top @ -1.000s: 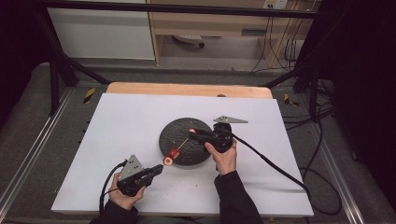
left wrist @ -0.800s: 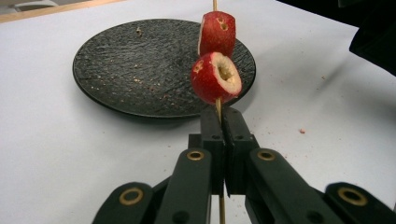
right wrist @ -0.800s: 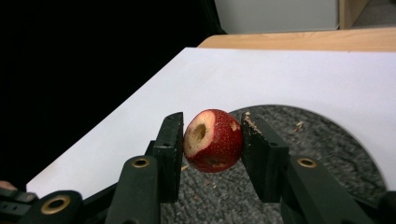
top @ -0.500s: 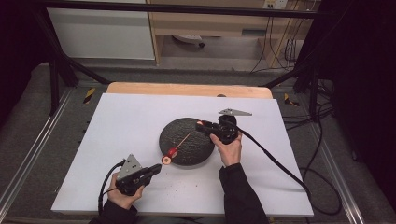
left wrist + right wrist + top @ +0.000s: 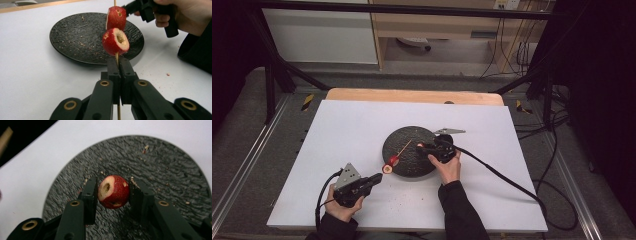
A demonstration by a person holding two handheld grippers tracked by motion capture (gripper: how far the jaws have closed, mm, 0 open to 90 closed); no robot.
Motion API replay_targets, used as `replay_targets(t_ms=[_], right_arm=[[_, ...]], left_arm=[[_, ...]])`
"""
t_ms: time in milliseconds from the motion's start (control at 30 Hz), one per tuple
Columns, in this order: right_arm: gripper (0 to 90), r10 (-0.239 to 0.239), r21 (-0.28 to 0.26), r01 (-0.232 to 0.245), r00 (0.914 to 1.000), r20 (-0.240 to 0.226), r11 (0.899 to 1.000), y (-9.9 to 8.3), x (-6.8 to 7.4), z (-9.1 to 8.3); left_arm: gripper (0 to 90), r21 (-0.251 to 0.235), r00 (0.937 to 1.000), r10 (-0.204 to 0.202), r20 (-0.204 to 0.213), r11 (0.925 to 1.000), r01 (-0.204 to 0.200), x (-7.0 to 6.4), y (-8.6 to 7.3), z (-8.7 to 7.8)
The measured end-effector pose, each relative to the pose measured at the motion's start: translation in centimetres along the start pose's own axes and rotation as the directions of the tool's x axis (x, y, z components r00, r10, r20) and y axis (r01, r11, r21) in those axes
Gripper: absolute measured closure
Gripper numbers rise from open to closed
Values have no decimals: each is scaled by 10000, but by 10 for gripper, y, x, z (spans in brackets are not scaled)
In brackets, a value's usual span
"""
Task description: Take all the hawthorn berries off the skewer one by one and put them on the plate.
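I see the red, cored fruit (image 5: pixel 113 191) at mid-frame between my right gripper (image 5: pixel 113 195) jaws, clamped over the rough black plate (image 5: pixel 175 170); that gripper has dropped lower since earlier. My left gripper (image 5: pixel 119 72) pinches a thin wooden skewer (image 5: pixel 116 58) threading two more pieces.

Your round black textured plate (image 5: pixel 409 150) sits on the white rectangular table sheet (image 5: pixel 352 130), a little right of its middle. Your left gripper (image 5: pixel 377 178) lies near the front edge, left of and before the plate, with the thin wooden skewer (image 5: pixel 404 147) running from it up over the plate. Two cored red fruit pieces (image 5: pixel 115 41) sit on that skewer at the plate's front-left rim. Your right gripper (image 5: pixel 422 147) is over the plate's right part, a third cored red fruit piece (image 5: pixel 113 192) between its jaws.
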State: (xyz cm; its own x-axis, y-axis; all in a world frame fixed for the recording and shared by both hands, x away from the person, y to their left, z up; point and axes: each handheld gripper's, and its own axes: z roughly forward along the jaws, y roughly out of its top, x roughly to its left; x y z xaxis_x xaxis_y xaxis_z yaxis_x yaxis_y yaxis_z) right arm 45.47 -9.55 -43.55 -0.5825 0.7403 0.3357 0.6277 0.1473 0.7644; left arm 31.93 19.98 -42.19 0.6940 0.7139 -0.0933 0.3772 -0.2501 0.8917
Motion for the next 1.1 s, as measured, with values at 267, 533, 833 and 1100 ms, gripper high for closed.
replay_targets(t_ms=[267, 533, 833, 1100], right_arm=[[607, -386, 622, 366, 9988, 306, 9974, -11, -1, 11], [406, -702, 359, 688, 9968, 391, 9970, -6, 2, 0], [79, -806, -410, 788, 9959, -421, 9960, 4, 17, -31], [49, -637, -820, 554, 9927, -1024, 9951, -2, 35, -47]], left_arm=[[883, 70, 10000, -28, -31, 10000, 28, 1, 0, 1], [883, 77, 10000, -36, -46, 10000, 36, 1, 0, 2], [883, 66, 10000, -29, -80, 10000, 30, 1, 0, 1], [883, 75, 10000, 19, -75, 10000, -18, 0, 0, 2]])
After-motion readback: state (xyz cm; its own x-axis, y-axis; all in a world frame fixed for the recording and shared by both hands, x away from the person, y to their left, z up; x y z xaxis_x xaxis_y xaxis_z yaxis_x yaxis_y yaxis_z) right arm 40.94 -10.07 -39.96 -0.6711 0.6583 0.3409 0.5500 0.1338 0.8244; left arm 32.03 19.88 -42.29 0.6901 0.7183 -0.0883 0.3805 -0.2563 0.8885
